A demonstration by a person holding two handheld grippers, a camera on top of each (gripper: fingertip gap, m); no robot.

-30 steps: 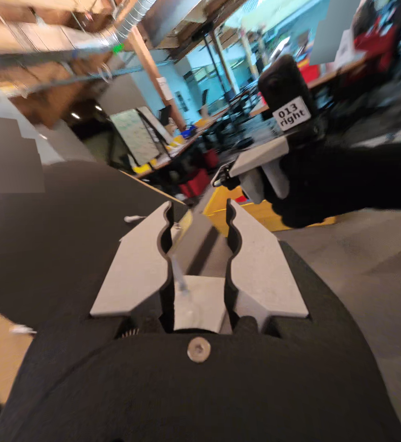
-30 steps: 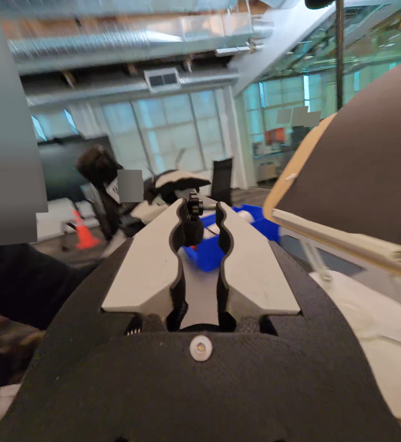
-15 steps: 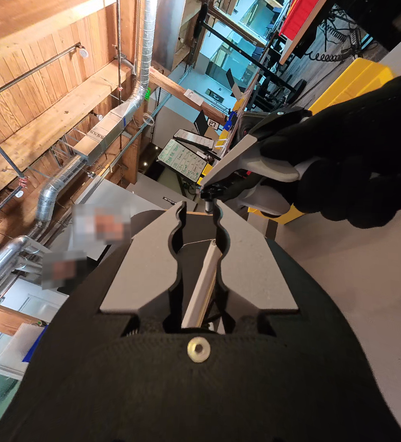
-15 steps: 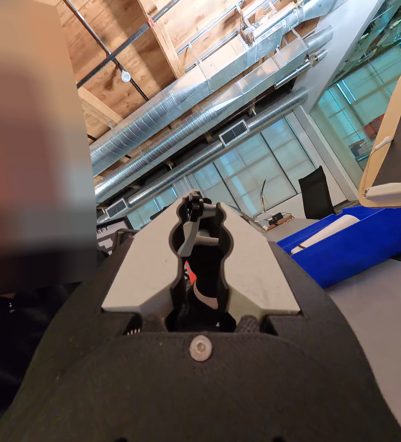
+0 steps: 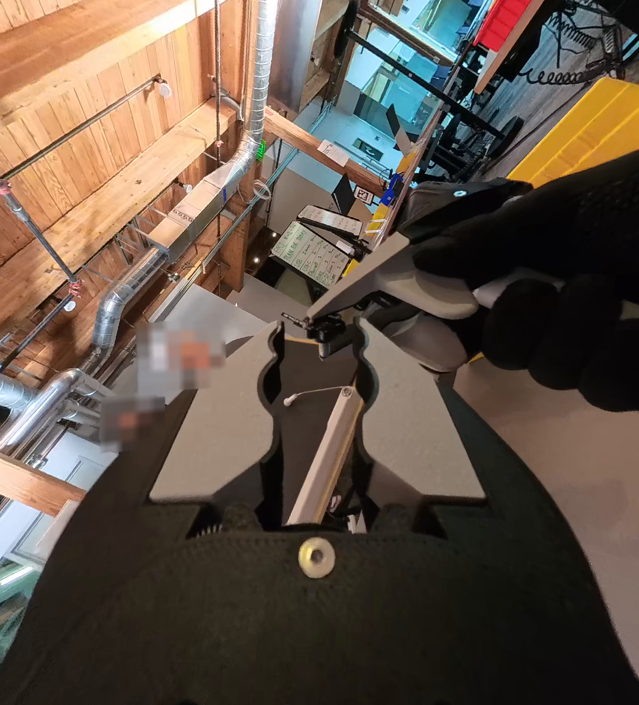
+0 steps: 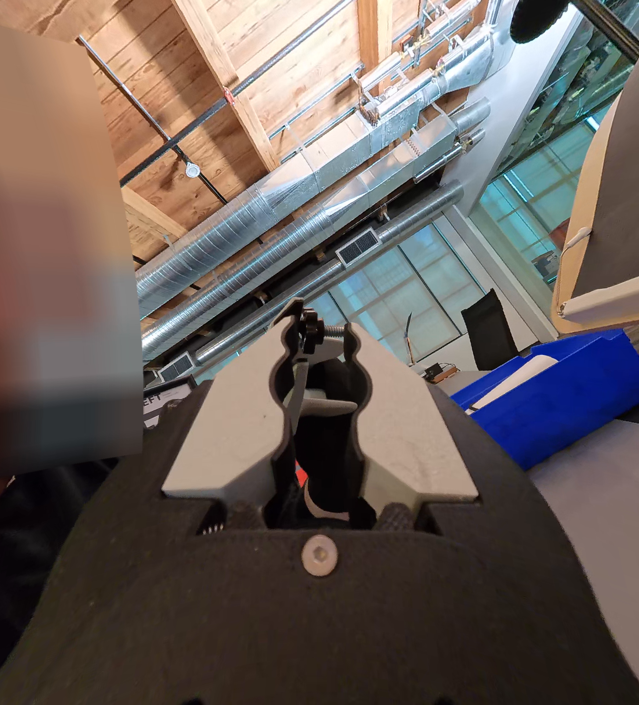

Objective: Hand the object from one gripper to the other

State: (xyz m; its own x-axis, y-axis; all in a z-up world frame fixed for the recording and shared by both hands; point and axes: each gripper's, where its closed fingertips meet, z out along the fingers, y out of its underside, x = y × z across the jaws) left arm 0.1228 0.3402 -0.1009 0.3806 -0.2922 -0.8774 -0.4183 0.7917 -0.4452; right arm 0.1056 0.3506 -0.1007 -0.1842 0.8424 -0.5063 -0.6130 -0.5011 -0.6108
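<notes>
The right gripper (image 6: 323,335) clamps the thumbscrew (image 6: 316,332), its axis crosswise. The left gripper (image 5: 318,332), spread apart, has it just between its tips.

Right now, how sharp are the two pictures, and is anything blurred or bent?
Left wrist view: thumbscrew and left tongs sharp, ceiling corner smeared, lines bowed by the wide lens. Right wrist view: thumbscrew in the right tongs crisp, ducts curve, bright windows.
</notes>
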